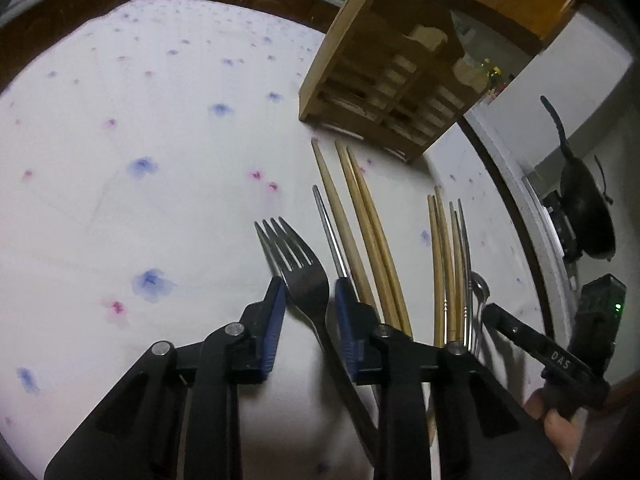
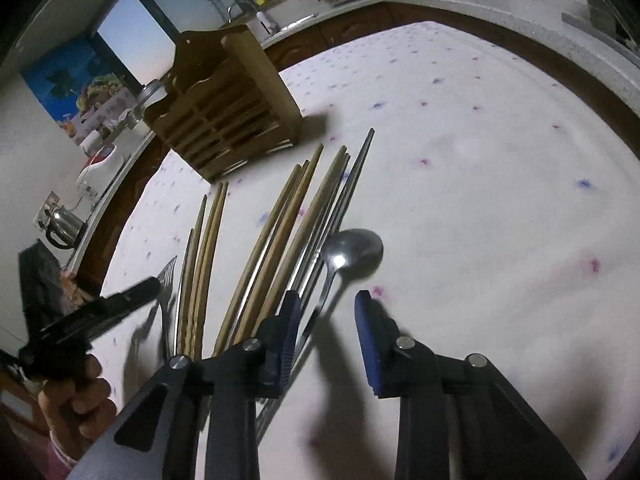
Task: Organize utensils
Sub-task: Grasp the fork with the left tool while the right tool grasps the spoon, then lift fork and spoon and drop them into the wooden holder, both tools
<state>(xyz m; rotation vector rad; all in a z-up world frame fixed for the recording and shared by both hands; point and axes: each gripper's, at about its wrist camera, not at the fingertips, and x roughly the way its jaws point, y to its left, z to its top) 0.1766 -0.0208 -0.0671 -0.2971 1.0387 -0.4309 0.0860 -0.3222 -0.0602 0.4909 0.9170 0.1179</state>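
My left gripper (image 1: 310,300) stands narrowed around the fork (image 1: 298,270) on the flowered tablecloth (image 1: 120,200), pads just beside its neck, contact unclear. My right gripper (image 2: 326,320) is narrowed too (a gap shows), straddling the spoon (image 2: 350,246) handle without gripping. Chopsticks (image 1: 368,224) lie between them; the wooden holder (image 1: 384,76) stands far beyond. Only the right view shows the kettle (image 2: 64,222).

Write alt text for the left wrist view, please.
The left hand-held gripper straddles a fork lying on a floral tablecloth, its blue pads not visibly pressing it. Right of the fork lie chopsticks, with a wooden holder beyond.
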